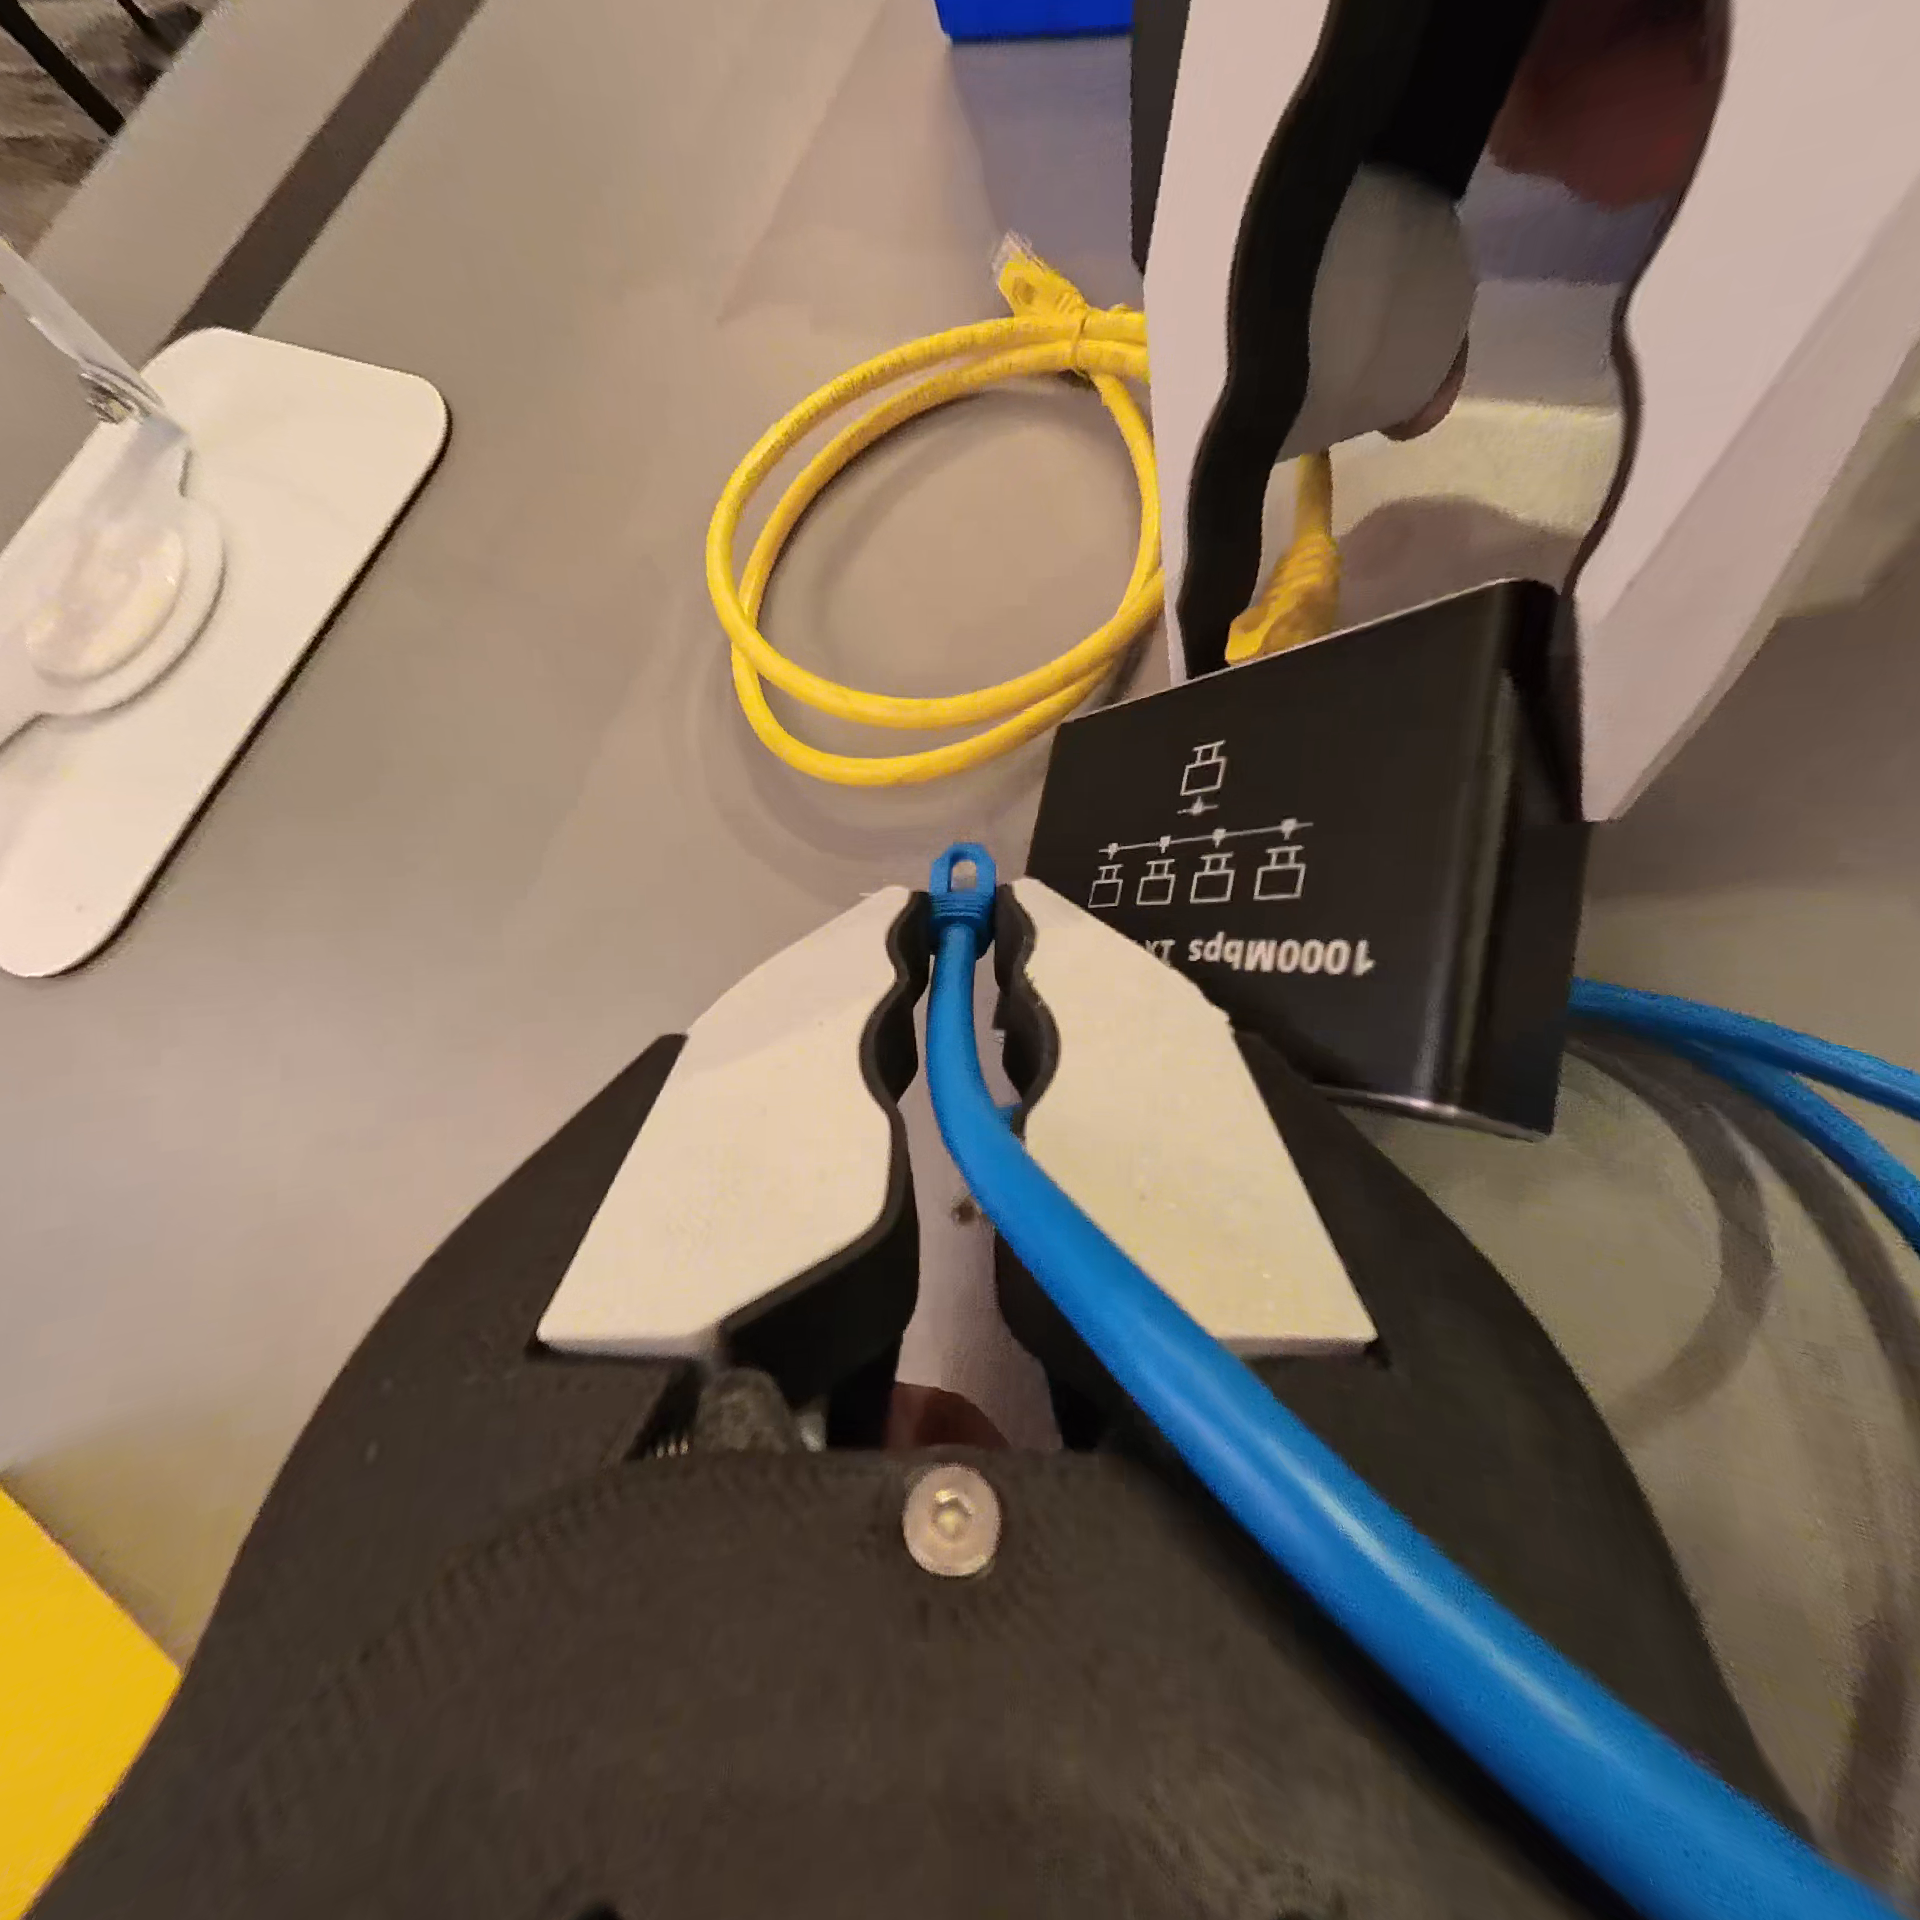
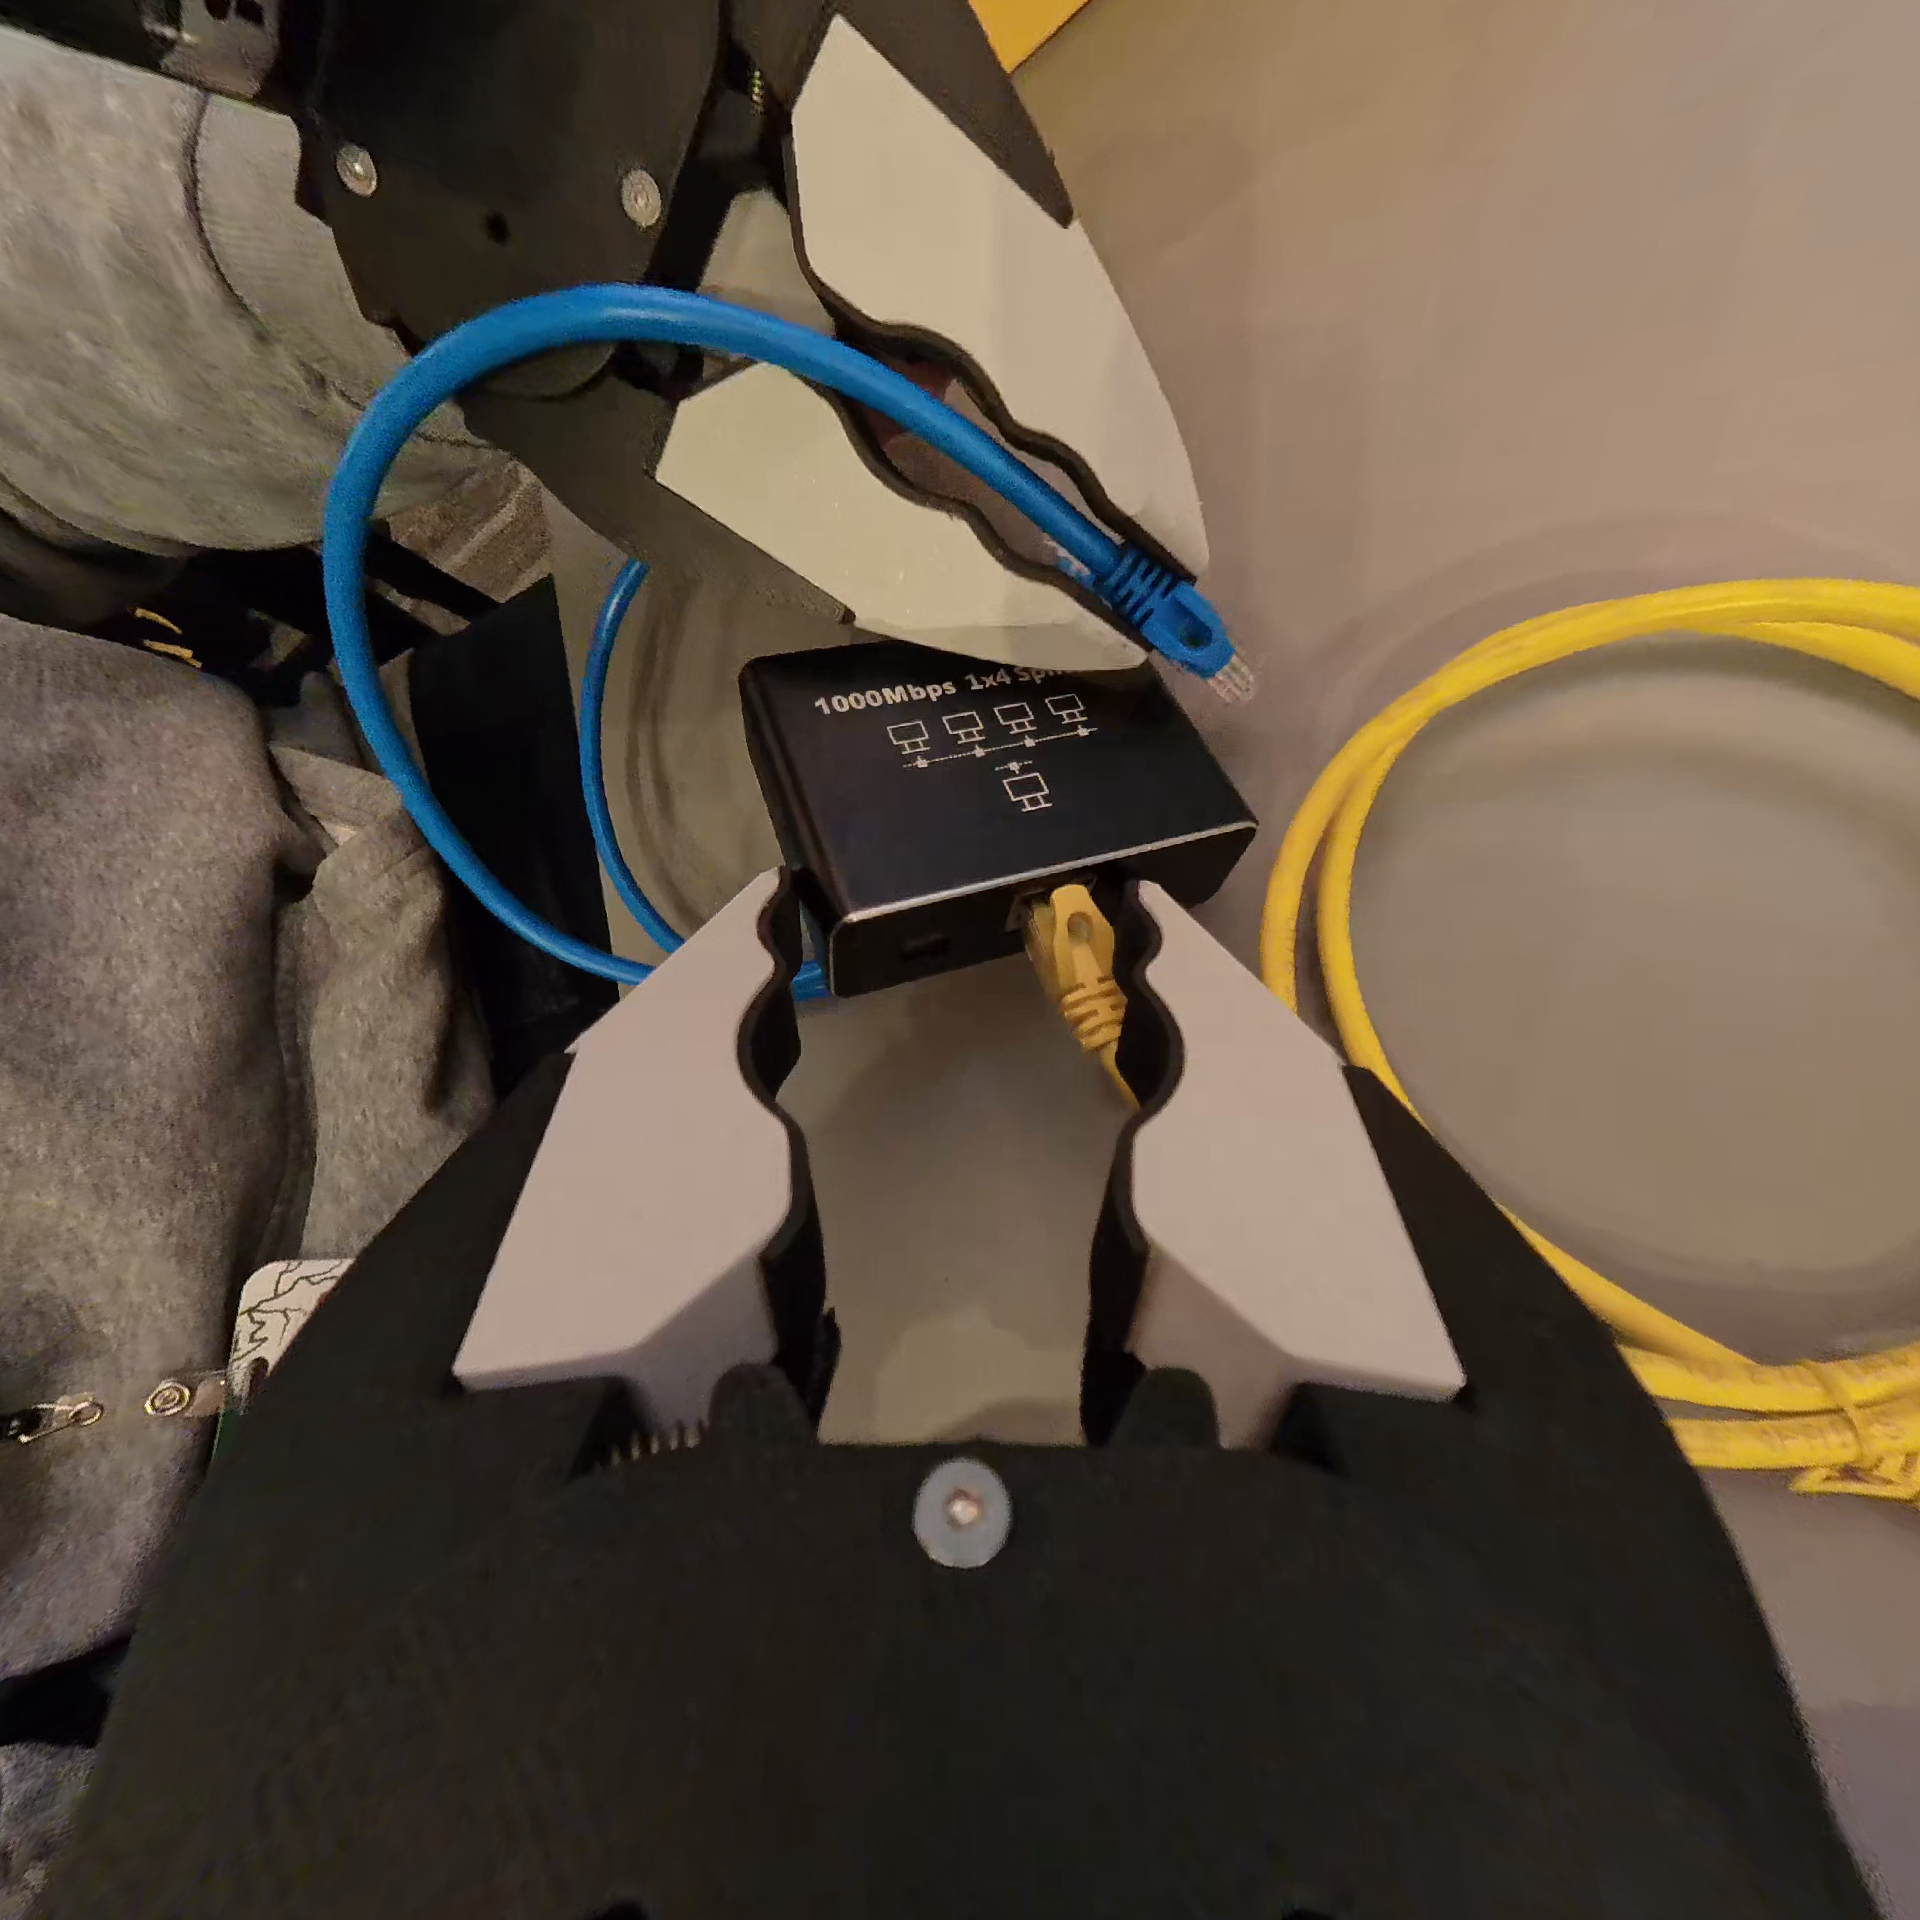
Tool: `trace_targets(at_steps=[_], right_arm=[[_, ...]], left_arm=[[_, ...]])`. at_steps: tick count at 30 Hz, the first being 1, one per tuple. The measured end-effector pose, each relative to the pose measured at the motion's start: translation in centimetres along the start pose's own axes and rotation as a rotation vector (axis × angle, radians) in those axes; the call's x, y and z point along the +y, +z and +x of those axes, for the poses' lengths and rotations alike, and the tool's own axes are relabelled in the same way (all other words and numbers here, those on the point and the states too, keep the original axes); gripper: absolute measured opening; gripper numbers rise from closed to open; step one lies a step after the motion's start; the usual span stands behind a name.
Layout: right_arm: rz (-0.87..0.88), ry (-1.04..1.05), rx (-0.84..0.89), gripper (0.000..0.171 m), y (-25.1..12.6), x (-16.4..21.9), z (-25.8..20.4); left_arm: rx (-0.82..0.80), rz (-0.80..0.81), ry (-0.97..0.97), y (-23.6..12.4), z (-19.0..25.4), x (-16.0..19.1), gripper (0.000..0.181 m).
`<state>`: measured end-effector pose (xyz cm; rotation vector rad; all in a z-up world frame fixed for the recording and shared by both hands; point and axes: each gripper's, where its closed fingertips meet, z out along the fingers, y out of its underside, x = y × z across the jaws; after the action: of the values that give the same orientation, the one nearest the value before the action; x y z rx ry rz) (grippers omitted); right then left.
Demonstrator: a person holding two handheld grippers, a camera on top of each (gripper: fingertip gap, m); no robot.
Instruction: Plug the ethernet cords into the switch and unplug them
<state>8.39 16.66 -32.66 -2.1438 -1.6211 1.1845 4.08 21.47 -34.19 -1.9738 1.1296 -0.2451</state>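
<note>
- on the grey bench (image 1: 520, 644) sits the black switch (image 2: 997, 800), yellow cord (image 2: 1081, 966) already plugged into the single port on the side facing the right gripper (image 2: 956, 935).
- the rest of the yellow cord lies coiled on the bench beside the switch; its free end sits loose past the coil.
- left gripper (image 1: 961, 914): jaws closed on the blue cord (image 1: 1091, 1195) just behind the plug, with the plug tip sticking out past the tips, in the air near the switch's corner and not in a port.
- right gripper: jaws open, straddling the switch end that has the yellow plug. whether the tips touch the case, can't tell.
- step in hand, my read: plugging in the blue cord, with the right gripper set to brace the switch.
- next move calls for swinging the blue plug round to the four-port side, lining it up square with a port, clip the right way up, then pushing straight in while the right holds the box from sliding.
- a white stand base (image 1: 208, 582) sits off to the side, well apart.
</note>
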Motion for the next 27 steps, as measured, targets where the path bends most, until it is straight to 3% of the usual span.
trace_targets(at_steps=[9, 13, 16, 21, 24, 27], right_arm=[[0.099, -0.07, 0.088, 0.058, 0.0, -1.2, 0.0], [0.26, -0.104, 0.155, 0.039, -1.2, -4.1, 0.1], [0.272, -0.119, 0.271, 0.035, -1.1, -4.3, 1.7], [0.236, -0.168, 0.334, 0.042, 0.5, -3.8, 2.6], [0.181, -0.289, 0.418, 0.046, -1.1, -3.8, 2.2], [0.052, -0.472, 0.465, 0.066, -2.1, -2.6, 0.5]], left_arm=[[-0.008, 0.002, -0.048, 0.3, -0.8, 0.5, 0.012], [0.017, 0.005, -0.099, 0.4, -1.2, 0.8, 0.012], [0.041, -0.007, -0.096, 0.9, -0.6, 1.3, 0.012], [0.051, -0.006, -0.065, 1.1, 0.0, 1.0, 0.012], [0.044, -0.005, -0.063, 1.0, -0.1, 1.1, 0.012], [0.042, -0.011, -0.052, 1.0, -0.2, 1.1, 0.012]])
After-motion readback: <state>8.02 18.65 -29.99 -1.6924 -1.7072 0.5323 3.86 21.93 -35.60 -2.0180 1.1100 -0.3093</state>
